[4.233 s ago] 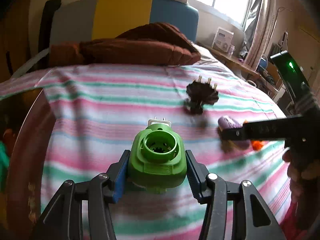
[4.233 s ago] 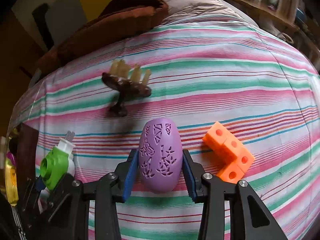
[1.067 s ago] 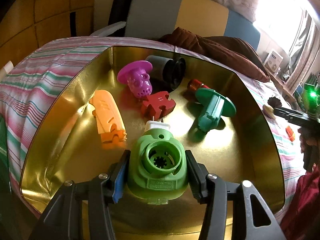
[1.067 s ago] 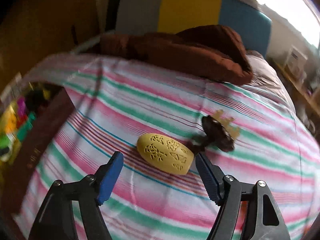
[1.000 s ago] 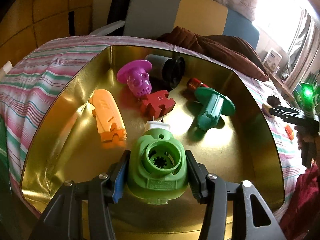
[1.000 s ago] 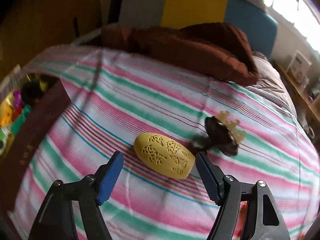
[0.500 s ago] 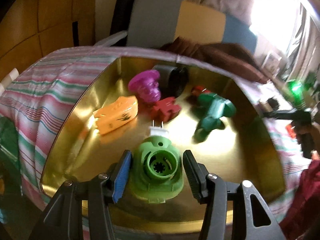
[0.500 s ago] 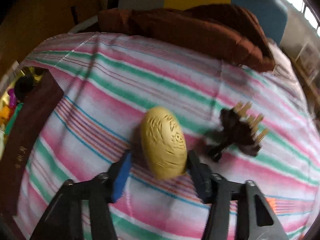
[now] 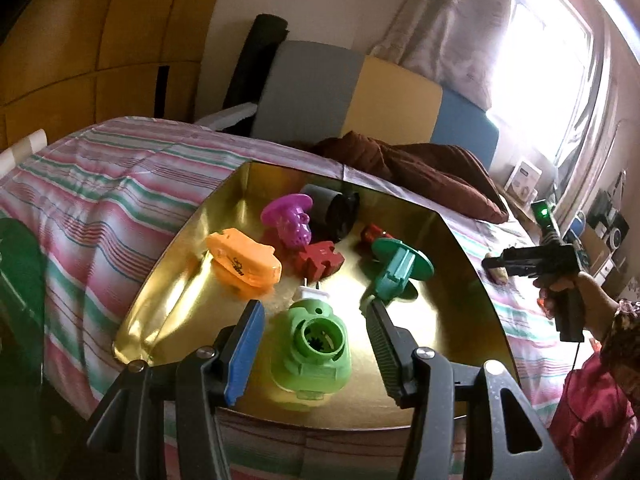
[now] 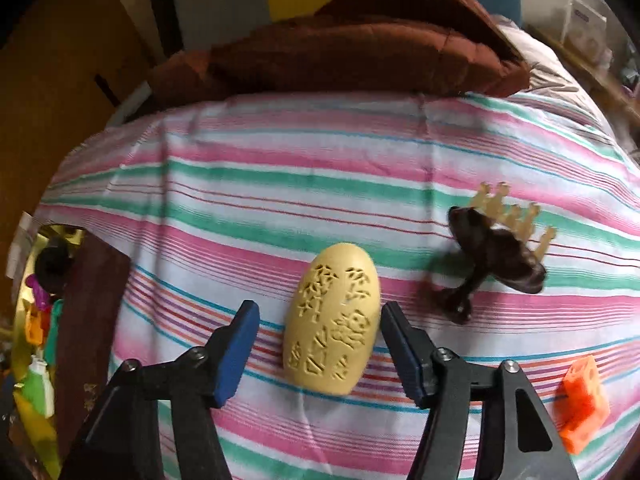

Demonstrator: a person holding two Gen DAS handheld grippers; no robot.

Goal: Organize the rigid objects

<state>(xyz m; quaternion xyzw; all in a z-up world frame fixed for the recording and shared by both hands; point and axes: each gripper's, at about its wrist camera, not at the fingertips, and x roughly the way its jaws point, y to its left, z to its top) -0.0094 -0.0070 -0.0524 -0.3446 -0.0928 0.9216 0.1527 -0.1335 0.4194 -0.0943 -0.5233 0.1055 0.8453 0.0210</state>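
The green plug-shaped piece (image 9: 312,352) lies in the gold tray (image 9: 440,320), a white pronged end pointing away. My left gripper (image 9: 313,304) hangs above it, open, with a gap between each pad and the piece. In the right wrist view a yellow perforated egg (image 10: 334,320) lies lengthwise on the striped bedspread (image 10: 320,168). My right gripper (image 10: 320,308) straddles the egg with its jaws opening. The left pad stands clear of it and the right pad is very close to its side.
The tray also holds an orange piece (image 9: 244,264), a purple mushroom shape (image 9: 288,220), a red puzzle piece (image 9: 320,260), a teal flanged piece (image 9: 400,272) and a dark cylinder (image 9: 336,208). A brown crowned piece (image 10: 496,252) and orange cubes (image 10: 584,404) lie right of the egg. A brown blanket (image 10: 340,52) lies behind.
The left gripper rose and drew back, leaving the green piece on the tray floor. The right gripper rolled, closed in around the yellow egg, and its jaws have since spread again.
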